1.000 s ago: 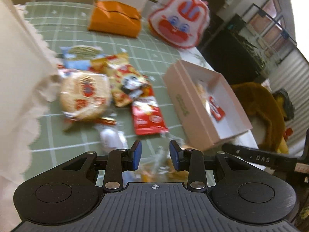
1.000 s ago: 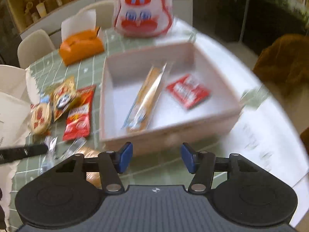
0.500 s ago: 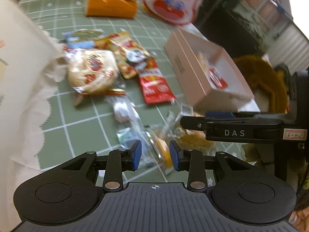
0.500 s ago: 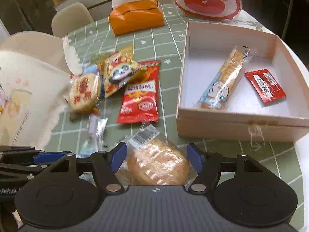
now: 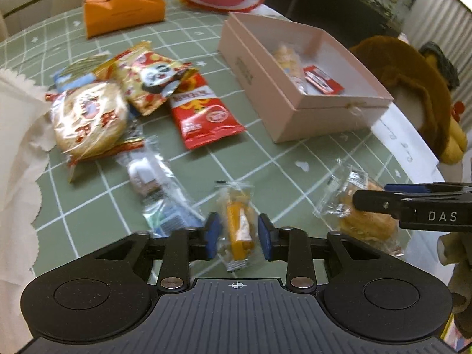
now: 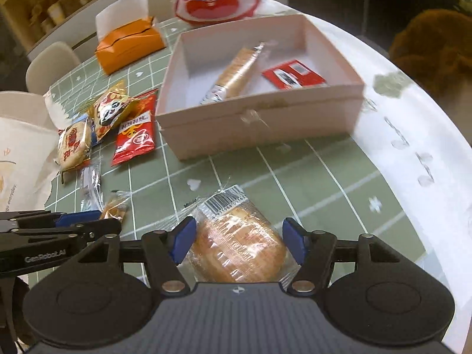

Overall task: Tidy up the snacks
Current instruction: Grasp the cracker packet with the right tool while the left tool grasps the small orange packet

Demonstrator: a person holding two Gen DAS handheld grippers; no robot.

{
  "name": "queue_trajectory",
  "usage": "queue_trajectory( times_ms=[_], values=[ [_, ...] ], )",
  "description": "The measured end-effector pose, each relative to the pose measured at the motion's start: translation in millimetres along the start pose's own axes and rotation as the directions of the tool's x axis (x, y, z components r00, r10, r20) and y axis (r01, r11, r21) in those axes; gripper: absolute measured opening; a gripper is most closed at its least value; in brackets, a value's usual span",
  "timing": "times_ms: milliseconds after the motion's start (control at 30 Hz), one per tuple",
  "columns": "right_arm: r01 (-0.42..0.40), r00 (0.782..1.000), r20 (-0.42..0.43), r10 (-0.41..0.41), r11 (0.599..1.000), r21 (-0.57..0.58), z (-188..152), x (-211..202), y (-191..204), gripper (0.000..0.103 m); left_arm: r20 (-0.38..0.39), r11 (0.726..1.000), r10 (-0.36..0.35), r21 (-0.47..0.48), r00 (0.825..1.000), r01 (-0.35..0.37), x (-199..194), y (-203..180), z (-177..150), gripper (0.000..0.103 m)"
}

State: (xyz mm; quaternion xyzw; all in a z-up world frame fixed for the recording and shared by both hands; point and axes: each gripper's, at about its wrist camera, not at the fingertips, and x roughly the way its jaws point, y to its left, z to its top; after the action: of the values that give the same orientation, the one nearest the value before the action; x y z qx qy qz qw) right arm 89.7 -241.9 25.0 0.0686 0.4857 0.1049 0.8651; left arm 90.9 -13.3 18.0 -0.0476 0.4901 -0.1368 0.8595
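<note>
Left hand-held gripper (image 5: 238, 237) sits low over the table (image 5: 265, 159), angled forward, its blue pads narrowly parted on either side of a small orange-filled wrapped snack (image 5: 239, 221) — pads look just clear of the wrapper, though the view is too tight to be sure. Right hand-held gripper (image 6: 239, 243) is level and low too, jaws wide, straddling a wrapped bread bun (image 6: 236, 244) that lies on the green checked cloth; the pads stand just off its sides. In the left view that same right tool reaches in from the right edge across the bun (image 5: 362, 218). Beyond, the pink box (image 6: 256, 124) holds a long biscuit pack (image 6: 236, 75) and a small red sachet (image 6: 292, 78). Left of the box: a red packet (image 5: 203, 109), a panda packet (image 5: 147, 79), a round rice cracker (image 5: 90, 118). An orange tissue box (image 5: 122, 6) stands at the far edge.
</note>
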Motion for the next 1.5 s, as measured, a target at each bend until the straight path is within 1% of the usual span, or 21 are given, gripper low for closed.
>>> queue_trajectory(
  times_ms=[200,333,533,733,800,867,967,1033,1067,1100,1167,1300,1433,1500],
  values=[
    [-0.015,1.000,0.026,0.014,1.000,0.022,-11,-16,0,0.066,-0.026,0.999,-0.047,0.023,0.999,0.047,-3,-7,-14,0.027],
    [0.018,0.999,0.038,-0.018,1.000,-0.009,-22,-30,0,0.066,-0.044,0.996,-0.080,0.025,0.996,0.081,-9,-9,-25,0.026],
    [0.020,1.000,-0.019,-0.021,0.999,-0.034,-54,-44,1,0.066,-0.064,0.991,-0.122,0.045,0.990,0.125,-17,-17,-40,0.025],
    [0.043,0.997,-0.063,-0.043,0.999,0.008,-88,-43,4,0.066,-0.084,0.988,-0.136,0.068,0.987,0.142,-21,-25,-52,0.025],
    [0.062,0.996,-0.067,-0.062,0.998,0.004,-95,-41,7,0.066,-0.089,0.987,-0.140,0.067,0.986,0.146,-21,-26,-54,0.025],
    [0.102,0.994,-0.047,-0.103,0.994,-0.030,-100,-40,13,0.066,-0.091,0.987,-0.144,0.063,0.985,0.150,-21,-26,-56,0.025],
    [0.172,0.984,-0.017,-0.175,0.981,-0.092,-106,-37,22,0.066,-0.092,0.987,-0.146,0.059,0.985,0.152,-21,-27,-58,0.025],
    [0.171,0.985,-0.008,-0.173,0.981,-0.088,-107,-38,23,0.065,-0.093,0.987,-0.145,0.059,0.985,0.151,-21,-28,-58,0.025],
    [0.162,0.986,-0.012,-0.164,0.983,-0.080,-107,-39,22,0.061,-0.093,0.987,-0.144,0.058,0.985,0.150,-21,-28,-58,0.025],
    [0.158,0.987,-0.010,-0.159,0.984,-0.077,-106,-39,22,0.052,-0.094,0.987,-0.144,0.055,0.985,0.150,-21,-28,-58,0.025],
    [0.150,0.989,-0.010,-0.151,0.985,-0.080,-106,-42,24,0.040,-0.094,0.987,-0.148,0.047,0.984,0.153,-21,-27,-58,0.025],
    [0.110,0.994,-0.005,-0.111,0.991,-0.073,-102,-46,28,0.035,-0.096,0.986,-0.162,0.023,0.982,0.165,-20,-25,-58,0.025],
    [0.060,0.998,0.016,-0.059,0.997,-0.057,-94,-53,33,0.035,-0.095,0.986,-0.165,0.007,0.982,0.167,-21,-23,-58,0.025],
    [0.048,0.998,0.031,-0.046,0.997,-0.059,-89,-58,35,0.035,-0.094,0.986,-0.167,-0.006,0.981,0.167,-21,-23,-58,0.024]
  ],
)
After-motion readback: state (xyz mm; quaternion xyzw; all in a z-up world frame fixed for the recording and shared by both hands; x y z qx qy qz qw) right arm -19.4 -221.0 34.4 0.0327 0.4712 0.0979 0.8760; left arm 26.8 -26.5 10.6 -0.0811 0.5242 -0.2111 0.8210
